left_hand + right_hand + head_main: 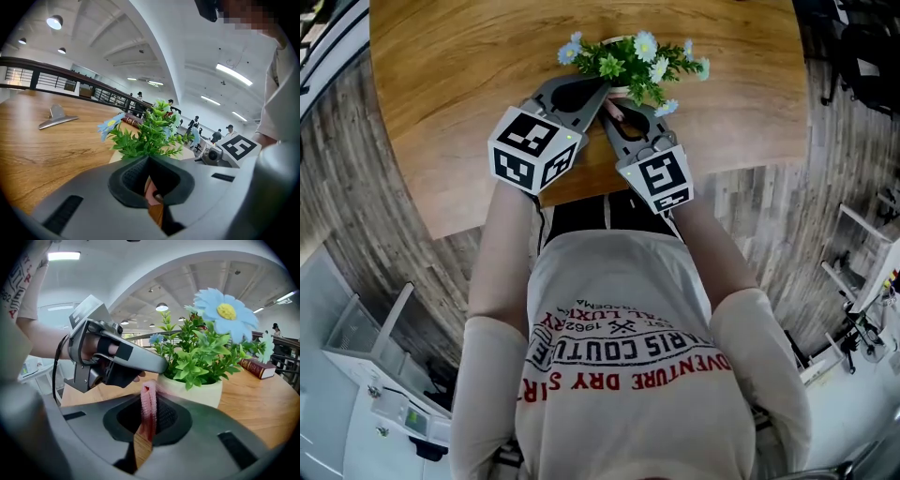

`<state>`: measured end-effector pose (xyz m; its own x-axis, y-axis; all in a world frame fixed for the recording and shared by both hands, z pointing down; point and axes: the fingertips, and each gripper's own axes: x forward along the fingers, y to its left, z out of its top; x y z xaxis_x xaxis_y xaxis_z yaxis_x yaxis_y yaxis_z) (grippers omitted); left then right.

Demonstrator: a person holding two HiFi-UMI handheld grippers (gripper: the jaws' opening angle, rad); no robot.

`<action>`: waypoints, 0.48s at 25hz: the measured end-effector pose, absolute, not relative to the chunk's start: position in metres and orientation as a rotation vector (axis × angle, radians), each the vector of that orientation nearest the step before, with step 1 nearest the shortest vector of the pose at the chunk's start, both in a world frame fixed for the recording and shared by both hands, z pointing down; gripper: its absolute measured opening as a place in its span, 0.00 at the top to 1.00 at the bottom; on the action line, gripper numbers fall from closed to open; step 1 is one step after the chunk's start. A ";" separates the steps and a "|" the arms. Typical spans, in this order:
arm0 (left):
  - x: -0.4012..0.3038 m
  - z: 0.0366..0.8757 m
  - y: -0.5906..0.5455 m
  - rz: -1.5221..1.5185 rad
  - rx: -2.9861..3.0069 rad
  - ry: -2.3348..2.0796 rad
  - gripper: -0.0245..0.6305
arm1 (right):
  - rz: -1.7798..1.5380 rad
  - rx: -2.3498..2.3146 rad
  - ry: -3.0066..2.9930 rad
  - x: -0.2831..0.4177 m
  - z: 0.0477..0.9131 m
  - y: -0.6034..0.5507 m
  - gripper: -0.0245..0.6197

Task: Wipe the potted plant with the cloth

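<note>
Two grippers in the head view, left gripper and right gripper, tips at the cream-potted green plant with blue flowers on the wooden table, left gripper view, jaws clenched together just below the plant, right gripper view, jaws grasping a pink cloth just beside the plant
</note>
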<state>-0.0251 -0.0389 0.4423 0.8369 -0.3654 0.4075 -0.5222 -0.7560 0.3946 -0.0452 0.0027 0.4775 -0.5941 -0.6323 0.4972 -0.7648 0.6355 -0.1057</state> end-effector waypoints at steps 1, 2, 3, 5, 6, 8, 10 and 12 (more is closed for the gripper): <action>-0.025 0.443 -0.039 0.421 2.514 -0.647 0.94 | 0.447 1.121 -2.437 -0.044 0.476 0.004 0.89; -0.026 0.443 -0.039 0.428 2.517 -0.641 0.94 | 0.457 1.135 -2.430 -0.042 0.475 0.006 0.89; -0.027 0.443 -0.039 0.437 2.520 -0.638 0.94 | 0.461 1.145 -2.421 -0.039 0.473 0.009 0.89; -0.031 0.445 -0.038 0.458 2.522 -0.643 0.94 | 0.456 1.156 -2.398 -0.031 0.470 0.017 0.89; -0.033 0.445 -0.039 0.466 2.523 -0.653 0.94 | 0.452 1.161 -2.385 -0.025 0.467 0.020 0.89; -0.037 0.446 -0.039 0.470 2.531 -0.685 0.94 | 0.438 1.177 -2.358 -0.011 0.463 0.028 0.89; -0.038 0.444 -0.039 0.451 2.538 -0.717 0.94 | 0.417 1.195 -2.331 0.007 0.459 0.034 0.89; -0.036 0.442 -0.037 0.415 2.528 -0.733 0.94 | 0.392 1.207 -2.303 0.028 0.458 0.039 0.89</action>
